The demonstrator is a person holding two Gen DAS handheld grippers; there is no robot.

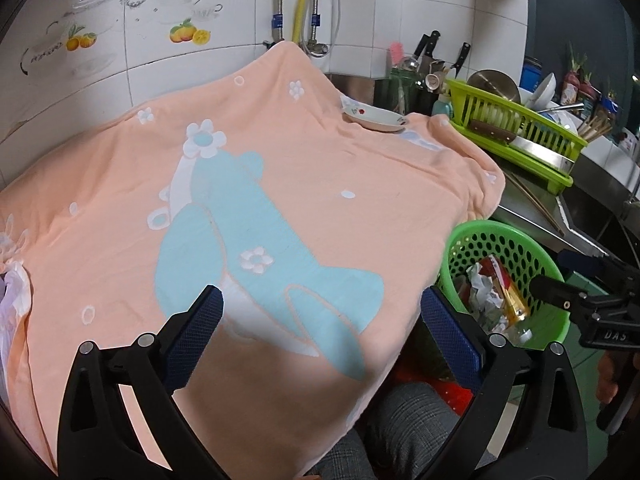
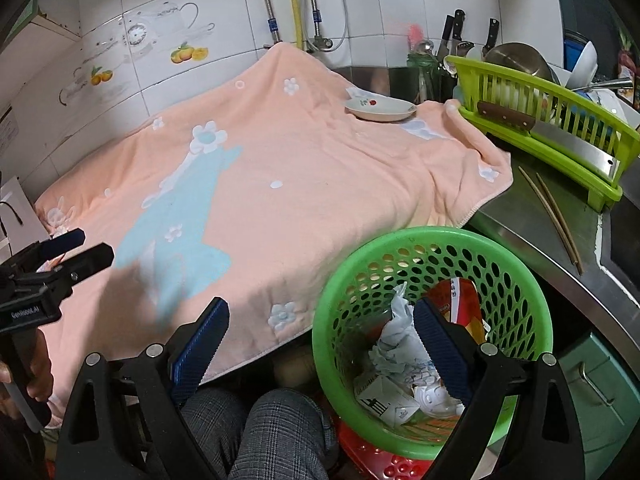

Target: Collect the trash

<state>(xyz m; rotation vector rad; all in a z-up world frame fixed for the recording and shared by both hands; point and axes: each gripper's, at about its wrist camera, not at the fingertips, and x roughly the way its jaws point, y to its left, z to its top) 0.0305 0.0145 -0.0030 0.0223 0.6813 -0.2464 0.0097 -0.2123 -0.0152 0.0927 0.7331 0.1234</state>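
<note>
A green perforated basket (image 2: 400, 236) stands below the counter edge and holds trash: crumpled white paper (image 2: 396, 328), a red and yellow wrapper (image 2: 464, 300) and a white carton (image 2: 384, 396). My right gripper (image 2: 322, 312) is open and empty, and its right finger hangs over the basket's mouth. My left gripper (image 1: 320, 300) is wide open with nothing between its pads, above a peach towel (image 1: 320, 160) with a blue figure. In the left wrist view the basket (image 1: 480, 226) shows at the right, with the right gripper (image 1: 560, 274) over it. The right wrist view has the left gripper (image 2: 86, 246) at its left edge.
A flowered plate (image 2: 380, 110) rests on the towel's far side. A lime dish rack (image 2: 552, 128) with a cleaver (image 2: 560, 140) and chopsticks (image 2: 554, 216) sit on the steel counter. Knives stand by the tiled wall. A person's plaid trouser knee (image 2: 260, 432) is below, and a white bag (image 1: 12, 292) lies left.
</note>
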